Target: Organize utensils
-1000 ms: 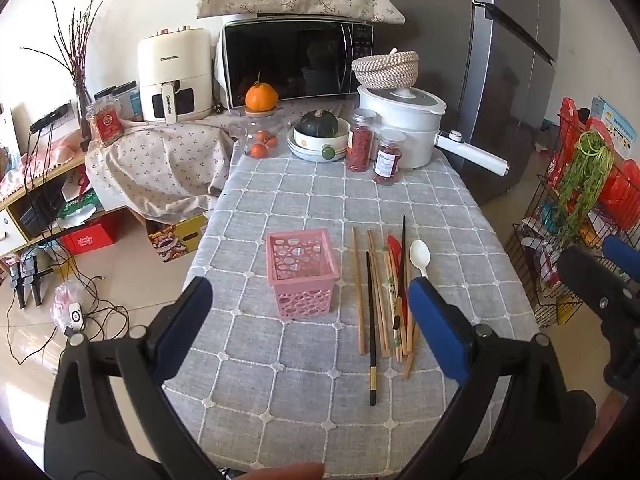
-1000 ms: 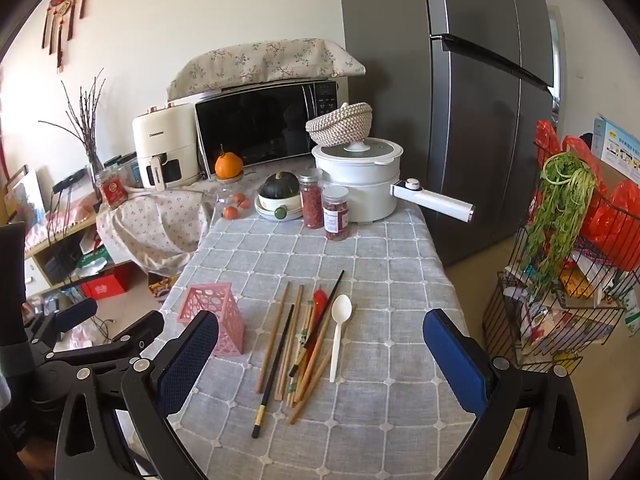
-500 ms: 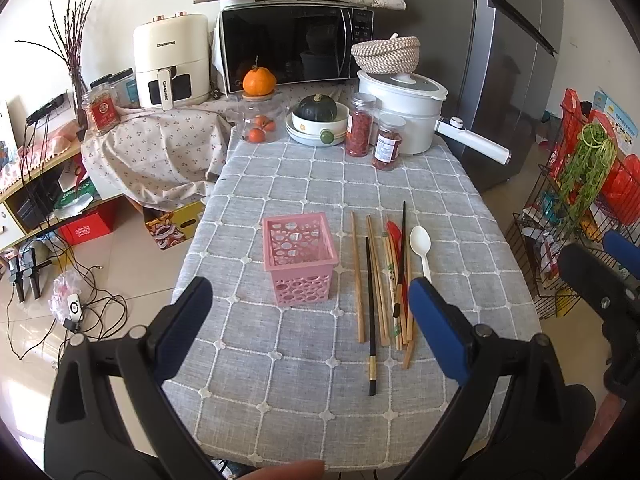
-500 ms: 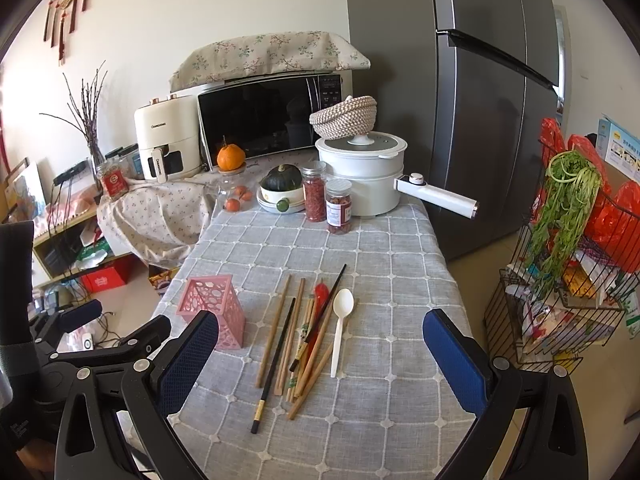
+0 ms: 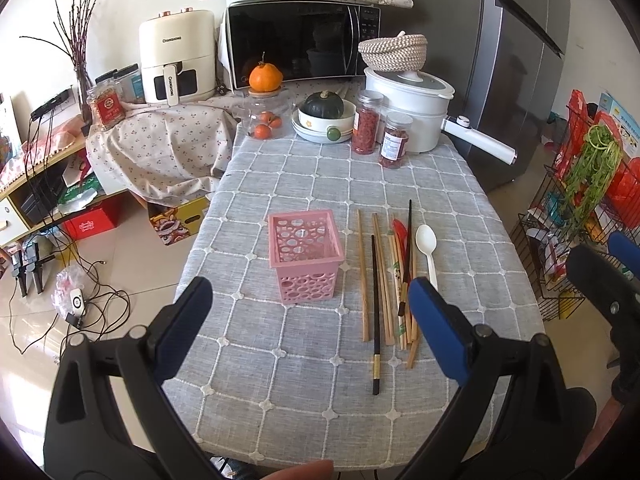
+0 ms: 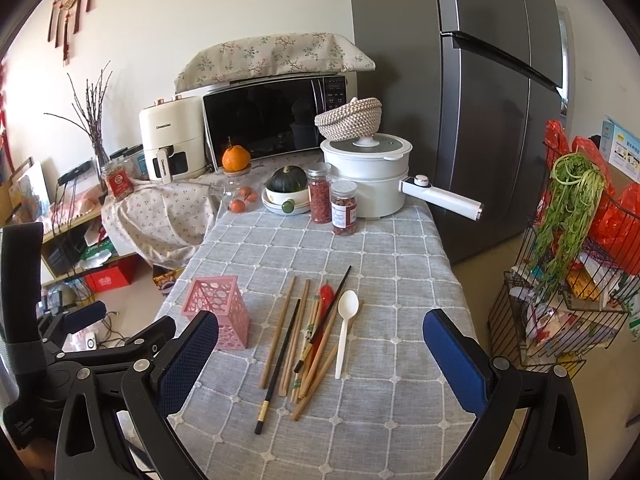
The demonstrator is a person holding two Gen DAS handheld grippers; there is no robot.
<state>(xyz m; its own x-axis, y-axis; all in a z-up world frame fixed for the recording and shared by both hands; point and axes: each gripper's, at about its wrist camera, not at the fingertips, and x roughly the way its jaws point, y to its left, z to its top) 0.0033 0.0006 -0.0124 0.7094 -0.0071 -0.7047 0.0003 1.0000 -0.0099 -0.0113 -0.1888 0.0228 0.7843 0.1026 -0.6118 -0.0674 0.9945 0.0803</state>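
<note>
fingers of both the left gripper [image 5: 310,312] and right gripper [image 6: 320,344] spread wide, holding nothing, above the tablecloth [image 5: 280,380].

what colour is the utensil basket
Pink, with round cut-out holes; the basket shows best in the left wrist view.

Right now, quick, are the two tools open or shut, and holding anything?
Left tool: open, holding nothing.
Right tool: open, holding nothing.

Left hand-held gripper [image 5: 310,322]: jaws spread wide, nothing between pads, aimed toward 12 o'clock. Right hand-held gripper [image 6: 320,354]: jaws spread wide, empty, same heading. Fingertip [image 5: 298,470] visible at 6 o'clock, left wrist view.
</note>
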